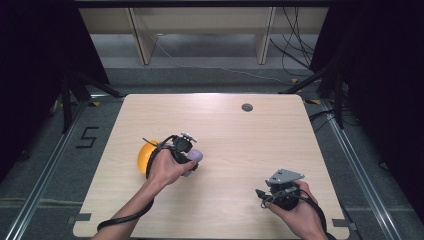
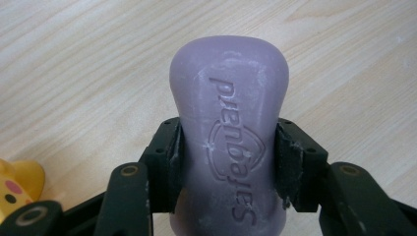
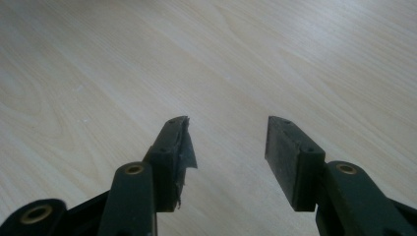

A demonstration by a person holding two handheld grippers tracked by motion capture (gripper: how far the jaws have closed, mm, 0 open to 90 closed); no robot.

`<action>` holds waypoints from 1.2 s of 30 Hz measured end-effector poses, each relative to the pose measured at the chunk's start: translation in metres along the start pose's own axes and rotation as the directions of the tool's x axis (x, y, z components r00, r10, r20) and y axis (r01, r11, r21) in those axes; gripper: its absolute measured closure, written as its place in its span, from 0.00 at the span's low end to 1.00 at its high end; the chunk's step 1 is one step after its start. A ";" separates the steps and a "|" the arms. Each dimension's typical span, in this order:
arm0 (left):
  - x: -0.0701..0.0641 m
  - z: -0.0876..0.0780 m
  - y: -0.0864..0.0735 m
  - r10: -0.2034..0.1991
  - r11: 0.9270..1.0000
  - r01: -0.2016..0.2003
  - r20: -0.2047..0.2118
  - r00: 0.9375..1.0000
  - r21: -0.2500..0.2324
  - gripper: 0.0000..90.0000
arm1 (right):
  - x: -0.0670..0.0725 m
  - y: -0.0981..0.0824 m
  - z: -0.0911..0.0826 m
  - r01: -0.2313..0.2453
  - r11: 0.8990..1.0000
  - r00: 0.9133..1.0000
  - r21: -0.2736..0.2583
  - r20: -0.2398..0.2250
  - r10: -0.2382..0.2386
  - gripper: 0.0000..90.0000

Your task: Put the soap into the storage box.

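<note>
Spanning frame, pale wood table (image 1: 225, 150) carries everything. Left gripper (image 2: 228, 147) clamps purple soap bar (image 2: 228, 123) at its waist, jaws pressed on both sides; bar's long axis runs along jaws, rounded end pointing away, near table's left-centre. Right gripper (image 3: 228, 142) jaws parted, empty, over bare wood. Yellow duck toy (image 2: 17, 184) just beside left gripper.

A: What colour is the bar of soap (image 2: 228, 142)?
B: Pale purple, with a logo pressed into it in the same purple.
A: And the toy (image 2: 17, 187) beside it?
B: Yellow, with a pink spot and a dark dot.
A: The table (image 1: 240, 140)?
B: Light wood grain in pale beige streaks, with one grey round cap (image 1: 247, 107).
</note>
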State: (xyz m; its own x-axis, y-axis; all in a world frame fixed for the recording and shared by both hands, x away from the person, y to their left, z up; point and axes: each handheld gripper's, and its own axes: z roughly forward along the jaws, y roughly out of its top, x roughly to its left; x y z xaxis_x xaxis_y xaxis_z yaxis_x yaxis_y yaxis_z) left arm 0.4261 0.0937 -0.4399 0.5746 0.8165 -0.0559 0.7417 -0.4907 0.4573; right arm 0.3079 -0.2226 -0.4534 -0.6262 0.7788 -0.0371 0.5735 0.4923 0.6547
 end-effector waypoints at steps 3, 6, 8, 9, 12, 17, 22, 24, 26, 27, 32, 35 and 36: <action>0.002 -0.001 0.000 -0.004 1.000 0.004 -0.003 1.000 -0.007 0.54 | 0.000 0.000 0.000 -0.002 1.000 1.000 0.000 0.000 0.002 0.57; 0.005 -0.003 0.001 -0.009 1.000 0.009 -0.004 1.000 -0.011 0.54 | 0.000 0.000 0.000 -0.003 1.000 1.000 0.000 0.000 0.003 0.57; 0.007 -0.005 0.001 -0.018 1.000 0.018 -0.008 1.000 -0.011 0.54 | 0.001 0.000 0.000 -0.011 1.000 1.000 0.001 -0.003 0.011 0.57; 0.008 -0.006 0.002 -0.017 1.000 0.017 -0.007 1.000 -0.010 0.54 | 0.000 0.000 0.000 -0.003 1.000 1.000 0.000 -0.001 0.003 0.57; 0.011 -0.009 0.002 -0.030 0.999 0.030 -0.003 1.000 -0.011 0.54 | 0.000 0.000 0.000 -0.003 1.000 1.000 -0.001 -0.001 0.003 0.57; 0.016 -0.012 0.002 -0.048 0.999 0.048 -0.017 0.999 -0.020 0.54 | 0.000 0.000 0.000 0.000 1.000 1.000 -0.003 -0.001 0.000 0.57; 0.019 -0.014 0.002 -0.062 0.998 0.061 -0.020 0.998 -0.027 0.54 | 0.000 0.000 0.000 0.001 1.000 1.000 -0.003 -0.001 -0.001 0.57; 0.021 -0.015 0.002 -0.055 0.998 0.055 -0.018 0.998 -0.022 0.54 | 0.000 0.001 0.000 -0.001 1.000 1.000 -0.005 0.000 0.001 0.57; 0.022 -0.017 0.002 -0.059 0.998 0.059 -0.021 0.998 -0.023 0.54 | 0.000 0.001 0.000 -0.001 1.000 1.000 -0.005 0.000 0.001 0.57; 0.022 -0.017 0.002 -0.060 0.998 0.060 -0.022 0.998 -0.022 0.54 | 0.000 0.001 0.000 -0.001 1.000 1.000 -0.006 0.000 0.001 0.57; 0.025 -0.019 0.002 -0.073 0.997 0.072 -0.028 0.997 -0.031 0.54 | 0.000 0.001 0.000 -0.002 1.000 1.000 -0.006 0.000 0.002 0.57; 0.027 -0.020 0.002 -0.081 0.996 0.080 -0.031 0.996 -0.031 0.54 | 0.000 0.001 0.000 -0.001 1.000 1.000 -0.006 0.000 0.001 0.57; 0.028 -0.020 0.002 -0.075 0.997 0.074 -0.033 0.997 -0.031 0.54 | 0.001 0.001 0.000 0.000 1.000 1.000 -0.006 0.000 0.000 0.57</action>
State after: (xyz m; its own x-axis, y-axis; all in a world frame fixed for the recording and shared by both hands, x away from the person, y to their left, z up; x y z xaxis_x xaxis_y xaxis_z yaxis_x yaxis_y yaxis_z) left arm 0.4362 0.1217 -0.4226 0.5052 0.8608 -0.0607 0.7715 -0.4190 0.4787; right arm 0.3081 -0.2218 -0.4532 -0.6259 0.7790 -0.0368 0.5706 0.4897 0.6593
